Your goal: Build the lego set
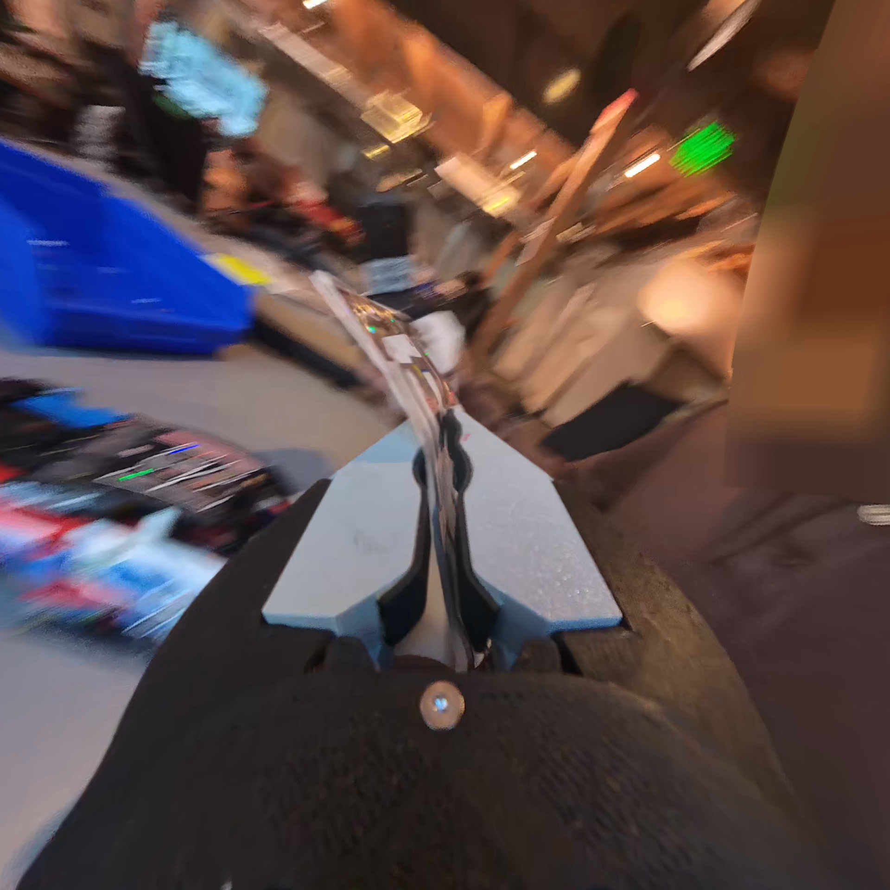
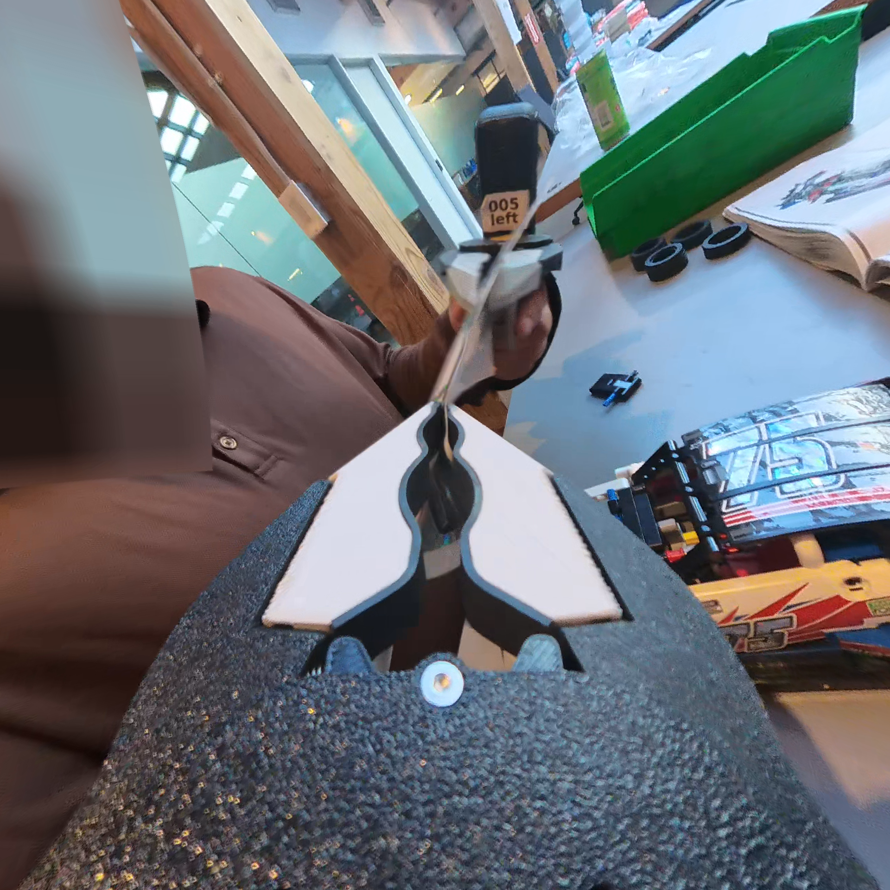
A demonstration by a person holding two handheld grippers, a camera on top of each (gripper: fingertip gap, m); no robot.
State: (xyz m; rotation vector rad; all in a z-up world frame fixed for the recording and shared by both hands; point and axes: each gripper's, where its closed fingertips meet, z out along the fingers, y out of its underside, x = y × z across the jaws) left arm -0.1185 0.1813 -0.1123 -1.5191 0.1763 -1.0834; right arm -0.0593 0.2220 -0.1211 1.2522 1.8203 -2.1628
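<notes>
The left tool pinches a thin printed sheet edge-on above the grey tabletop; a blue bin sits behind, blurred.

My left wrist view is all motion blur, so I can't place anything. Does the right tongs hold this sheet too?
Observer: Yes. The right tongs pinch the sheet at their tips, opposite the left tongs.
Operator: Any loose parts around?
Observer: Four tyres lie on the table in front of a green bin.
Operator: Anything nearer the car?
Observer: A small black piece lies alone on the table, between the tyres and the car.
</notes>
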